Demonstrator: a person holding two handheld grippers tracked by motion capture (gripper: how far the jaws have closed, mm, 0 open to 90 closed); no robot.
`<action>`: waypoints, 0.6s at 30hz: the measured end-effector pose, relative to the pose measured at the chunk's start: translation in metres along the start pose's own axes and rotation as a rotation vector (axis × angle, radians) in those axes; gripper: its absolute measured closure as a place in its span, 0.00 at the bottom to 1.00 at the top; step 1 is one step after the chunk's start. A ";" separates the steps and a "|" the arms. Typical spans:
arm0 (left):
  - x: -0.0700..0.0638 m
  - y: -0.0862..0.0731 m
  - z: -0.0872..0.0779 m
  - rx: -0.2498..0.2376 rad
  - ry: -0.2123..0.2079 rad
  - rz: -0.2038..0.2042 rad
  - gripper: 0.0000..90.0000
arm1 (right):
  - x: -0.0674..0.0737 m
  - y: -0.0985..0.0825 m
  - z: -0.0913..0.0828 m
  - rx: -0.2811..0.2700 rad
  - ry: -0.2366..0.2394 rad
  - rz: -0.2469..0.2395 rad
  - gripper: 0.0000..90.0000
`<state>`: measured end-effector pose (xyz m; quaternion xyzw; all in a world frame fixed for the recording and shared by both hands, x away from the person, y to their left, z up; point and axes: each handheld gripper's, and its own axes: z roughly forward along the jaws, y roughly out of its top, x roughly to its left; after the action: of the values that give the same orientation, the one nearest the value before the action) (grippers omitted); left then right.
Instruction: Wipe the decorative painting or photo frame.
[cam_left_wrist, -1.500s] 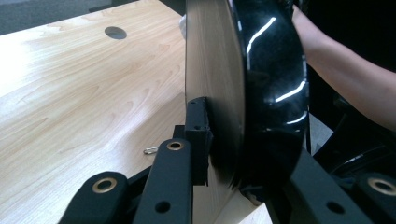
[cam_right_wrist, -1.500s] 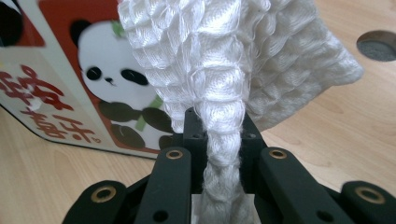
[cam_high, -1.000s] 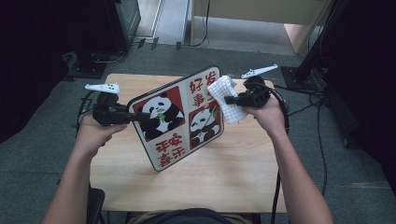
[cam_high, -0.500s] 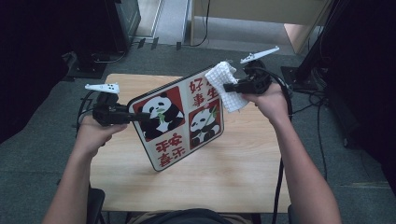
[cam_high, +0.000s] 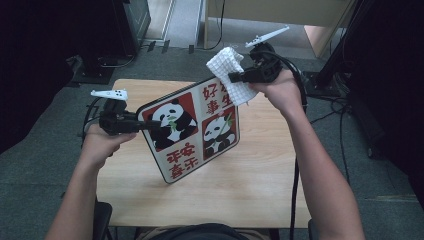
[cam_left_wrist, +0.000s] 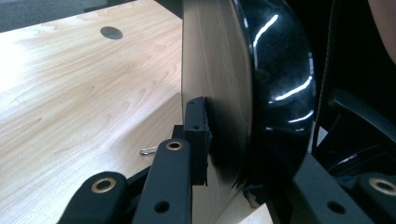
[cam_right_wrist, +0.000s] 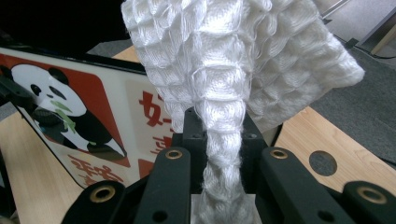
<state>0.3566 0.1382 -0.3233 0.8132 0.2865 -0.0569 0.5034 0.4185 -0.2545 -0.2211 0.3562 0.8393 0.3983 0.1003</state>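
So here's the setup: the left gripper (cam_high: 131, 123) has its fingers clamped on the edge of the panda tray (cam_high: 192, 130), holding it tipped up over the desk (cam_high: 260, 165) with the printed face angled up toward the person. In the left gripper view you can see one finger (cam_left_wrist: 196, 135) pressed flat against the tray's wood-look back, with the glossy black rim just past it, so that grip is fully closed on the tray.

The right gripper (cam_high: 239, 77) has its fingers pinched tight on a white waffle cloth (cam_high: 227, 75). In the right gripper view the cloth (cam_right_wrist: 233, 70) is bunched into a twist right between the fingers and fans out above them.

The bit that matters: the cloth sits at the tray's far top corner, just about touching or overlapping the edge by the red characters, though I can't say for sure it's in contact. From the right fingers, the tray face spreads away down and toward the left gripper, its long axis running diagonally from that corner to the near low corner. My guess is it's a wiping job, and the right hand is the only one placed to sweep down that diagonal.
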 end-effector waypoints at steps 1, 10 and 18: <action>0.000 0.000 0.000 0.000 -0.001 -0.001 0.86 | 0.001 0.003 0.001 0.001 0.000 -0.004 0.89; 0.000 0.000 0.000 -0.001 0.002 0.007 0.86 | 0.009 0.022 0.014 0.002 0.014 -0.009 0.88; -0.001 0.000 0.000 0.001 0.006 0.006 0.86 | 0.016 0.023 0.029 0.039 0.029 -0.028 0.88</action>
<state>0.3561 0.1380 -0.3229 0.8145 0.2856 -0.0533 0.5022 0.4318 -0.2160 -0.2210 0.3404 0.8532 0.3855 0.0870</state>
